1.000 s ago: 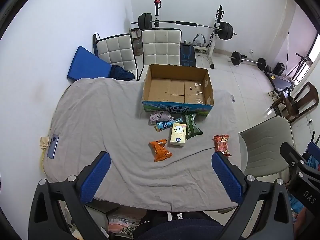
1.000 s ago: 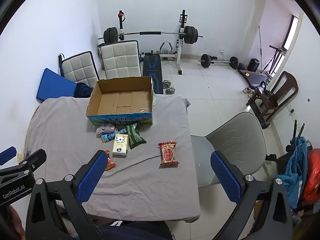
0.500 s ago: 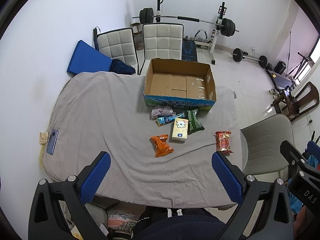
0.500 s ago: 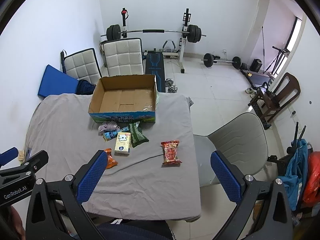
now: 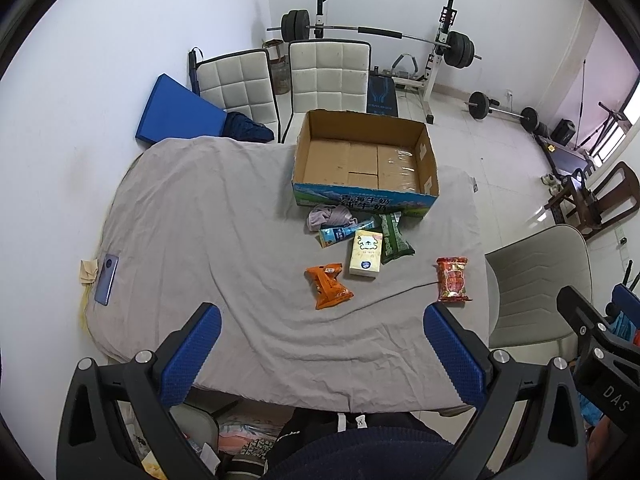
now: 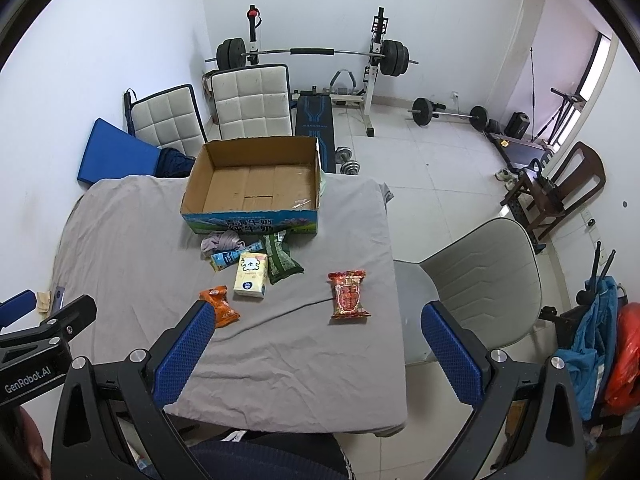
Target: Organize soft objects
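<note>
An empty open cardboard box stands at the far side of the grey-covered table. In front of it lie a grey cloth bundle, a blue packet, a green packet, a cream tissue pack, an orange snack bag and a red snack bag. My left gripper is open and empty, high above the table's near edge. My right gripper is open and empty, likewise held high.
A phone lies at the table's left edge. Two white padded chairs and a blue mat stand behind the table. A grey chair stands to the right. Weight equipment lines the back wall.
Both views have shifted slightly; the box and packets sit lower in the frames than a second ago. Nothing on the table has moved. Both grippers stay open.
</note>
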{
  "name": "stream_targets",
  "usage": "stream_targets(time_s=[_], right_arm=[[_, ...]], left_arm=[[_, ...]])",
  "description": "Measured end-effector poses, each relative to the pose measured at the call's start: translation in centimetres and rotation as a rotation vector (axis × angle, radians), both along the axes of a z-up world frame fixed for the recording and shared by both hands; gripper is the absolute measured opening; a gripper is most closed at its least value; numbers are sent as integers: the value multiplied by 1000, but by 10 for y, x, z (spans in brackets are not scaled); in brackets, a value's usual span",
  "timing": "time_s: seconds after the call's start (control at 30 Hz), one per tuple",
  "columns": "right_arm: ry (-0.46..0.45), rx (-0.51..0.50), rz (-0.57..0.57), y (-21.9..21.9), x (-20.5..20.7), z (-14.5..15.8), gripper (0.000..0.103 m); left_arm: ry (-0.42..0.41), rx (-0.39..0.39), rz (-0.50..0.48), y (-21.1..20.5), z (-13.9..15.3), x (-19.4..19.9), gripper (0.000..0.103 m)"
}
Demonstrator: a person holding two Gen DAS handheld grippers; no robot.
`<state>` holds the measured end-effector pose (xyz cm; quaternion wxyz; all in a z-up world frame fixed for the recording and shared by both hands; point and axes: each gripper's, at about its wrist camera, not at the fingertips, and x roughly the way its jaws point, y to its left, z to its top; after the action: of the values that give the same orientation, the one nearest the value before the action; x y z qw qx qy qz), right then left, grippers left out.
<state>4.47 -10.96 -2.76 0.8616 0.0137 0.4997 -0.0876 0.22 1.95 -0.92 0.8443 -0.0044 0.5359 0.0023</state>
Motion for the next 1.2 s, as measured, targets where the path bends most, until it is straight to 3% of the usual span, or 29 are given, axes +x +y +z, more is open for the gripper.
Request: stream_targets(time_s=[1.2], right_arm=[[-15, -2, -2, 9, -6, 3, 103]], left_arm=[[-10, -11, 6, 11, 5, -6, 103]])
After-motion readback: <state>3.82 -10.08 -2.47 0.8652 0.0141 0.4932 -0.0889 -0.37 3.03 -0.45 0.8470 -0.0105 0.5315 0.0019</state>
